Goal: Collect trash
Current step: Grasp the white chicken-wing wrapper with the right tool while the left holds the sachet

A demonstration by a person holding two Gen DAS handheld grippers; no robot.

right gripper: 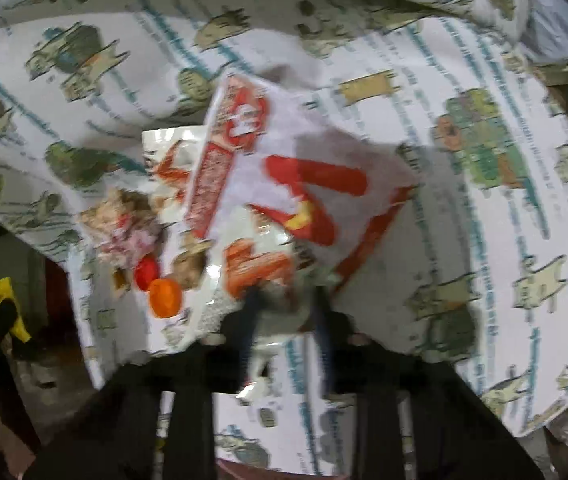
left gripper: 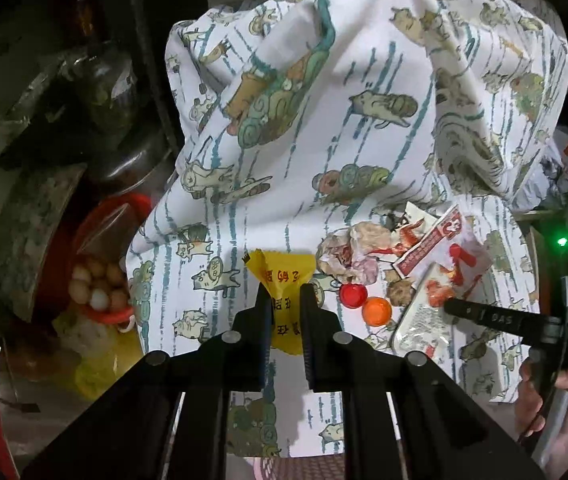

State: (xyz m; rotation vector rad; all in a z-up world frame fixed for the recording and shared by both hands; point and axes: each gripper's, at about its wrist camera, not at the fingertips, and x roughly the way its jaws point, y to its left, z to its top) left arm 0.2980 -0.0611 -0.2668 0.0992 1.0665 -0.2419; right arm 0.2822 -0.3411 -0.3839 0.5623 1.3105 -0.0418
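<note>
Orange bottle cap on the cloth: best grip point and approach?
Grip the orange bottle cap across its round rim, coming straight down from above. It lies flat on the printed cloth, so no side offers an edge. Set the claw fingers along the line that avoids the red cap touching it on one side and the clear wrapper on the other.

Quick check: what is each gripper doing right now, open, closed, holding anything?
Left gripper: closed on the yellow printed plastic wrapper.
Right gripper: jaws closing around the white-and-orange snack packet; blur hides whether it is gripped.

dim surroundings, brightly lit cloth, right wrist view motion-blurred, fisheye bending, dark vignetted corners
</note>
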